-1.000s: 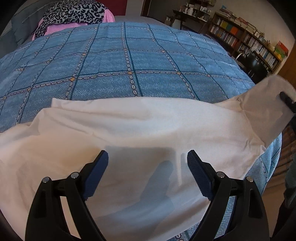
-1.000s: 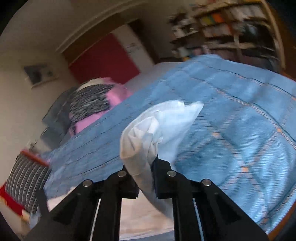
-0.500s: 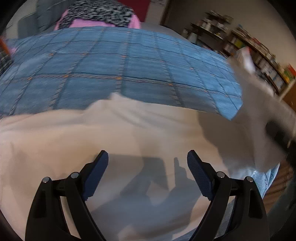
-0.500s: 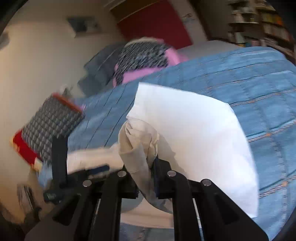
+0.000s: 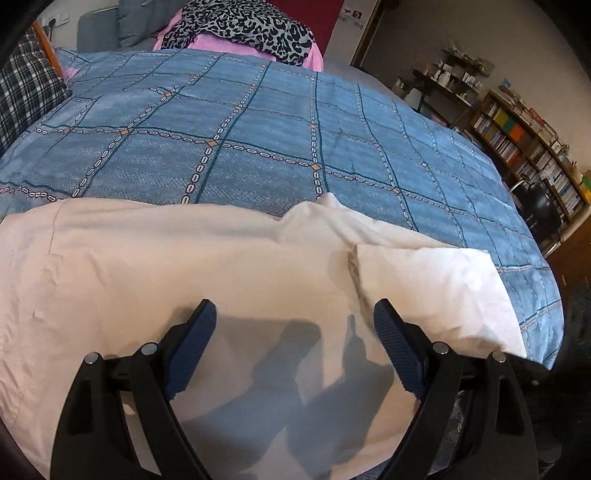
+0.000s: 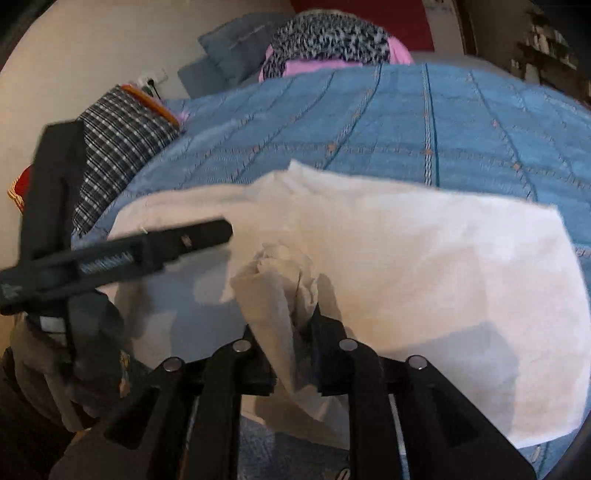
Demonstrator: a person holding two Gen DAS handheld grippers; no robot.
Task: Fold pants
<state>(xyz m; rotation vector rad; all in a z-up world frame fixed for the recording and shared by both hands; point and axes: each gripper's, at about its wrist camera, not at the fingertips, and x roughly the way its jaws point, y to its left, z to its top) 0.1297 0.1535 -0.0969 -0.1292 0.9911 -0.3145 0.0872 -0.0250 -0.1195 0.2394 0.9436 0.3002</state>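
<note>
The white pants (image 5: 184,266) lie across the near edge of the blue bedspread (image 5: 258,129). One end is folded back over the rest and lies at the right (image 5: 436,280). My left gripper (image 5: 293,328) is open and empty, low over the cloth. My right gripper (image 6: 291,325) is shut on a bunched bit of the pants (image 6: 280,280) and holds it just above the flat cloth (image 6: 424,258). The left gripper (image 6: 110,254) shows from the side in the right wrist view.
A pink and leopard-print pile (image 5: 240,29) and grey pillows (image 6: 229,55) lie at the far end of the bed. A checked cushion (image 5: 26,88) sits at the left edge. Bookshelves (image 5: 524,147) and a black chair (image 5: 543,214) stand at the right.
My right gripper has carried the pants end from the right across and down onto the rest, making a fold. My left gripper stayed open and shifted a little left.
</note>
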